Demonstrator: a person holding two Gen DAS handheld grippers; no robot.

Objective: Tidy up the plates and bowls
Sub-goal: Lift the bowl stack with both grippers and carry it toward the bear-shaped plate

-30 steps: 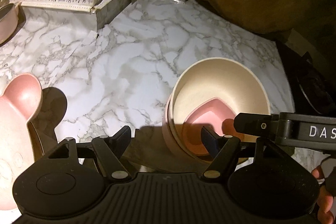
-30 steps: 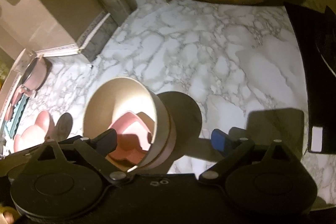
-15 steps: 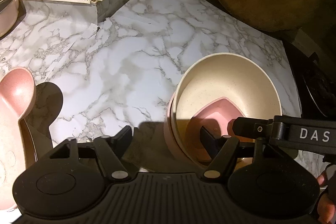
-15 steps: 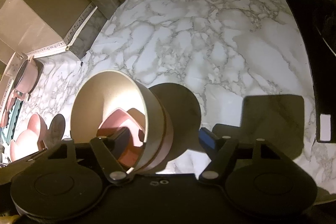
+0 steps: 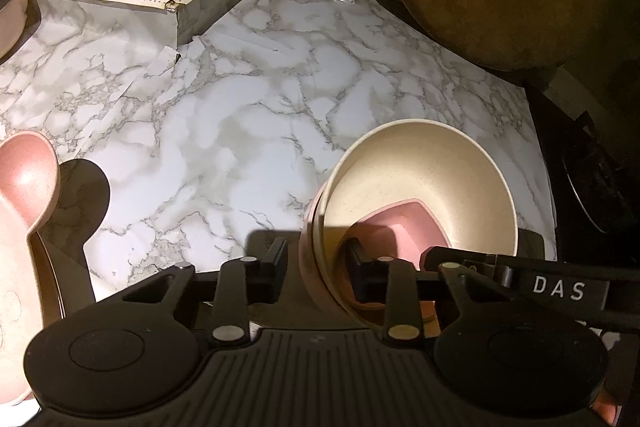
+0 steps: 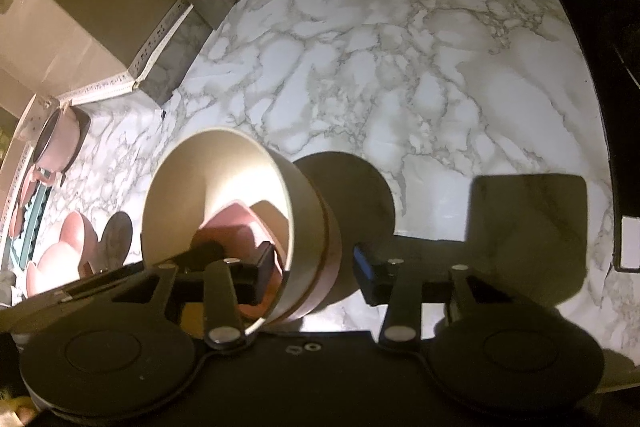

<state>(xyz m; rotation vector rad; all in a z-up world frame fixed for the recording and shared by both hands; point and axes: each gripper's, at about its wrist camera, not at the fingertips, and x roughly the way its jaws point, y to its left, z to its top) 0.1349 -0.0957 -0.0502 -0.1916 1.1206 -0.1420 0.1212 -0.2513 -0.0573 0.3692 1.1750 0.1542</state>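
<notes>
Closing from both sides, the left gripper [image 5: 316,267] and right gripper [image 6: 316,265] each straddle the wall of the cream bowl [image 5: 420,183], one finger inside, one outside, w/ the rim betw. the jaws and gaps narrowing; probably a two-sided hold so the nested stack lifts level. That bowl sits in a pink bowl [image 5: 308,259] and carries a small pink dish [image 5: 400,227], all on the marble counter [image 5: 240,131] right at the jaws, w/ a pink mouse-ear plate [image 5: 24,195] far off the left gripper's outer side. Vs a sec ago both jaws were much wider and the bowl's wall wasn't yet bracketed this tightly; can't tell if the pads press yet.
</notes>
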